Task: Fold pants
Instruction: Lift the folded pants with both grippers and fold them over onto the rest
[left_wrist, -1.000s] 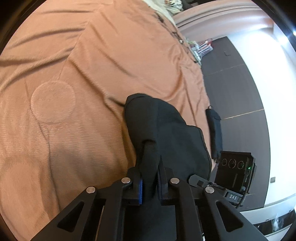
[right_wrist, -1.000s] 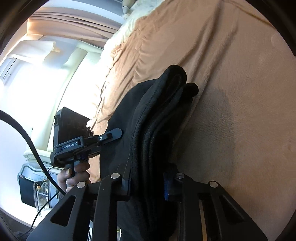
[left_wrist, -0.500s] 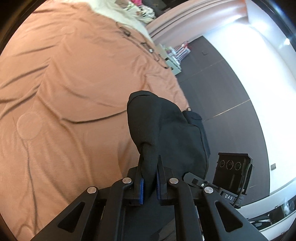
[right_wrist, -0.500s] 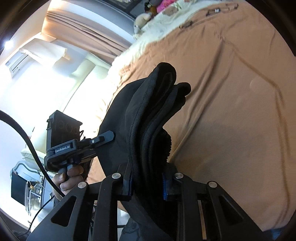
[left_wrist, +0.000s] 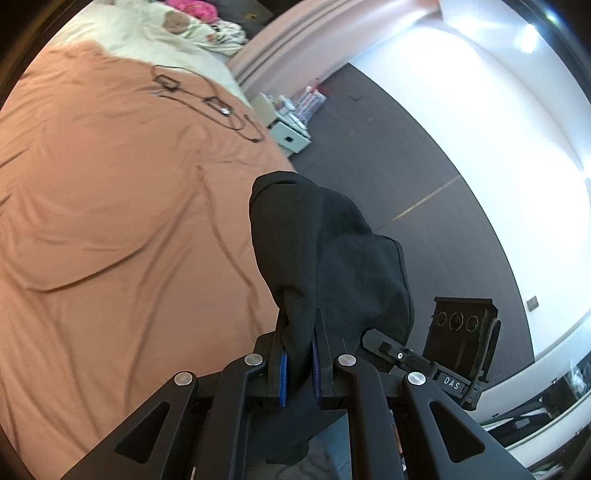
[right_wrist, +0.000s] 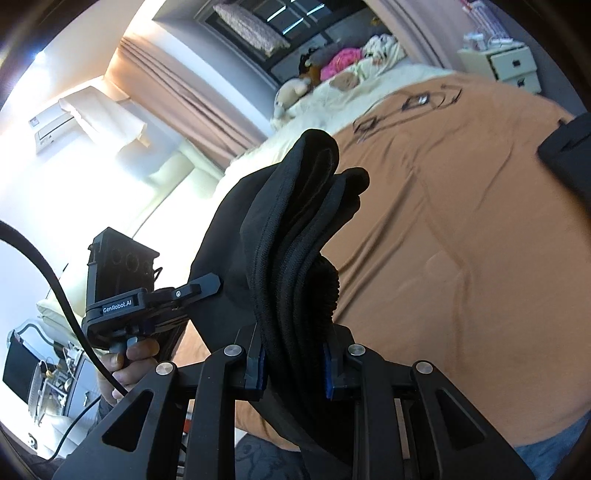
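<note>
Both hand-held grippers — left (left_wrist: 299, 363), right (right_wrist: 293, 369) — clamp the black pants (left_wrist: 325, 258), lifted clear of the bed (left_wrist: 110, 240); next, lay them flat toward 11 o'clock.

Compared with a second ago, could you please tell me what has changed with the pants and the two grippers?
Both grippers have lifted the black pants up off the orange bedspread, bringing the far pillows into view. Unchanged: the left gripper and right gripper stay clamped on the fabric.
</note>
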